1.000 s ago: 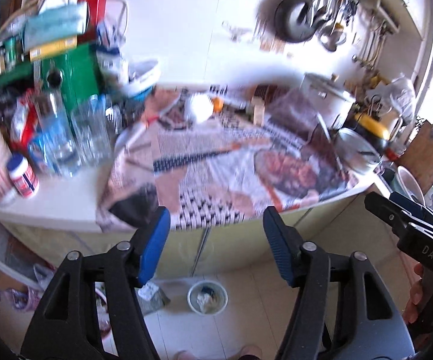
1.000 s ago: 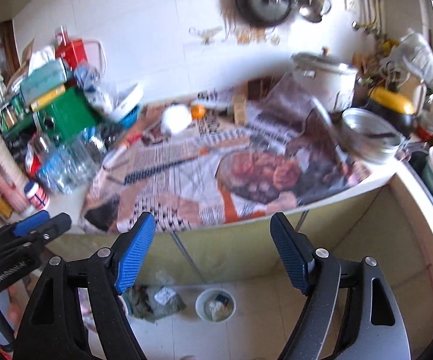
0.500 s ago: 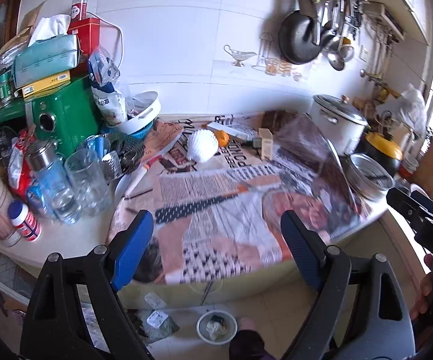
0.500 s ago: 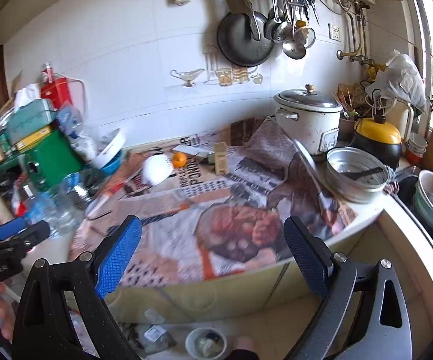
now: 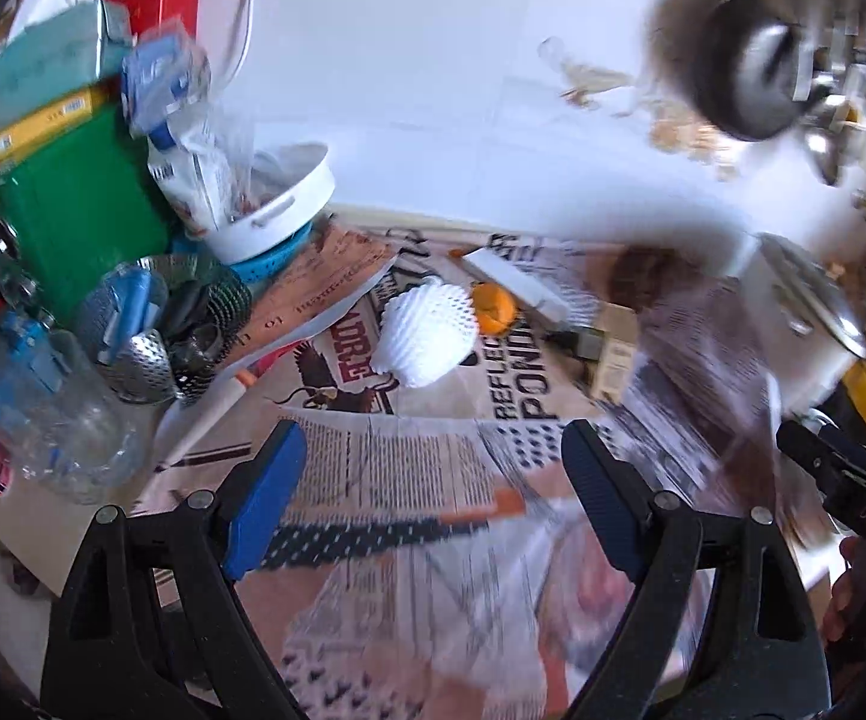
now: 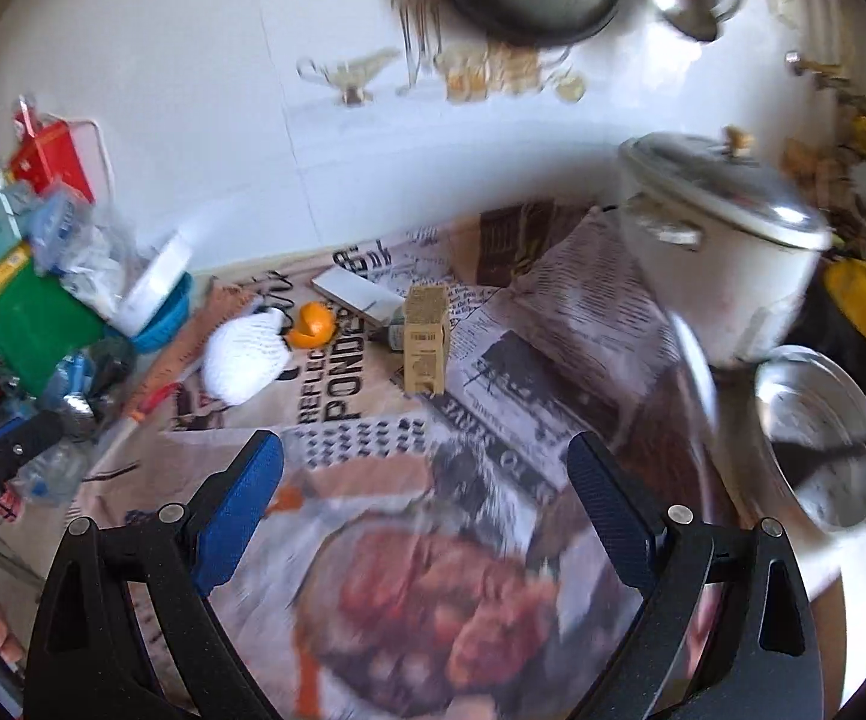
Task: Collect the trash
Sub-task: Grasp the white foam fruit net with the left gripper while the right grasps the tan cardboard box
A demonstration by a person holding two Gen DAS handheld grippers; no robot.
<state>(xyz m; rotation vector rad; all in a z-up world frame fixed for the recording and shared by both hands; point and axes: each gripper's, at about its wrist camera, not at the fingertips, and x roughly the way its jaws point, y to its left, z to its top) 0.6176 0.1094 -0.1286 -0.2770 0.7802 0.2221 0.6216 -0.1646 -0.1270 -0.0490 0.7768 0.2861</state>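
My left gripper (image 5: 427,474) and right gripper (image 6: 424,471) both have jaws wide apart, holding nothing. The white foam net (image 5: 427,339) lies on the newspaper-covered tabletop (image 5: 409,468) at twelve o'clock from my left jaws, with orange peel (image 5: 494,307) touching it at two o'clock. I judge the net light, soft and springy: pinch across its middle. Since half a second ago, both views have closed in on it.

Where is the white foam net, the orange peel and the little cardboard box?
white foam net (image 5: 427,336), left wrist view, middle of its mesh body.
orange peel (image 5: 494,307), left wrist view, on its orange skin.
cardboard box (image 6: 426,339), right wrist view, on its front face.
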